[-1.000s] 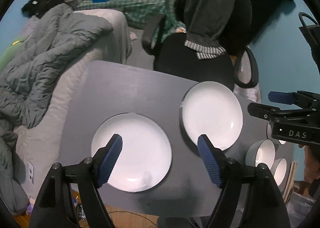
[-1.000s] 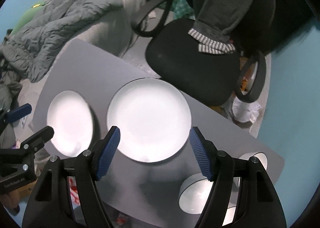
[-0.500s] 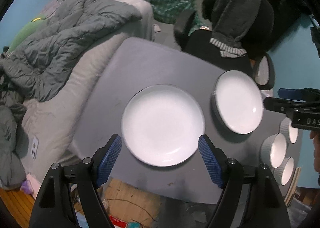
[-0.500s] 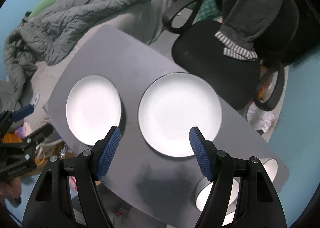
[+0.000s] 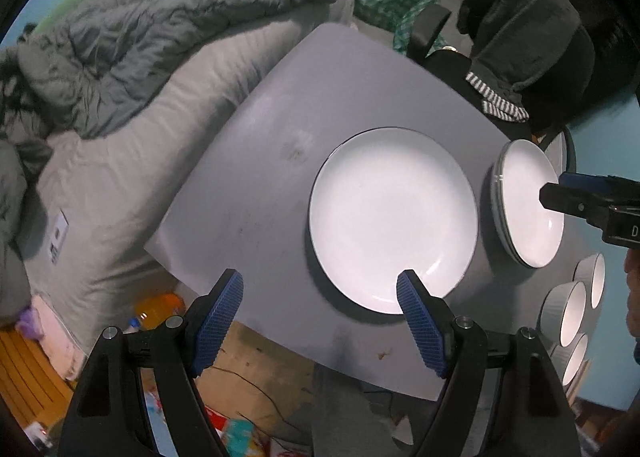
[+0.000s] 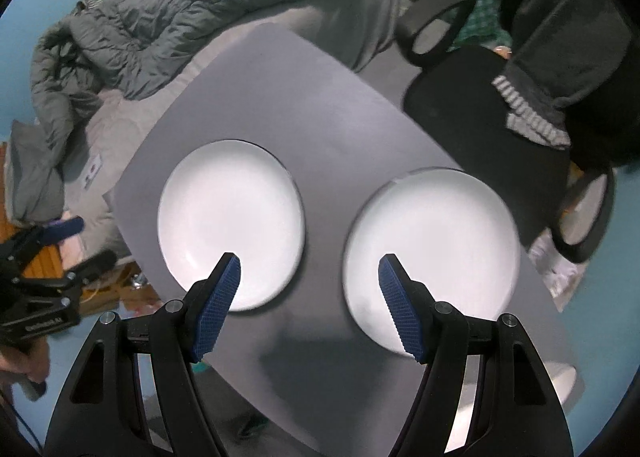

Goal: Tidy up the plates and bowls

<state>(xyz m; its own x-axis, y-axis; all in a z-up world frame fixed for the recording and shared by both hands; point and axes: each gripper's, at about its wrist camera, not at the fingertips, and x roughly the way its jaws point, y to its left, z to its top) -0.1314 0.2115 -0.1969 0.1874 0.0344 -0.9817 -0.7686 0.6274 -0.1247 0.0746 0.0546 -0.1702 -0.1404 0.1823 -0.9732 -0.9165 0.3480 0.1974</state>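
The left tool [image 5: 320, 321] gapes wide, empty, its right fingertip over the white plate's [image 5: 392, 213] lower edge. The right tool [image 6: 308, 293] hangs open between both plates on the grey worktop [image 6: 320, 109].

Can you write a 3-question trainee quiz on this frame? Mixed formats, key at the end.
1. True or false: the left gripper holds a plate.
2. How many bowls stand at the table edge in the left wrist view?
A) one B) three C) five
3. Fill in: the single plate lies apart from the plate stack, with bare ____ between them.

Key: 1 false, its jaws are open and empty, as are the right gripper jaws; 2 B; 3 table.
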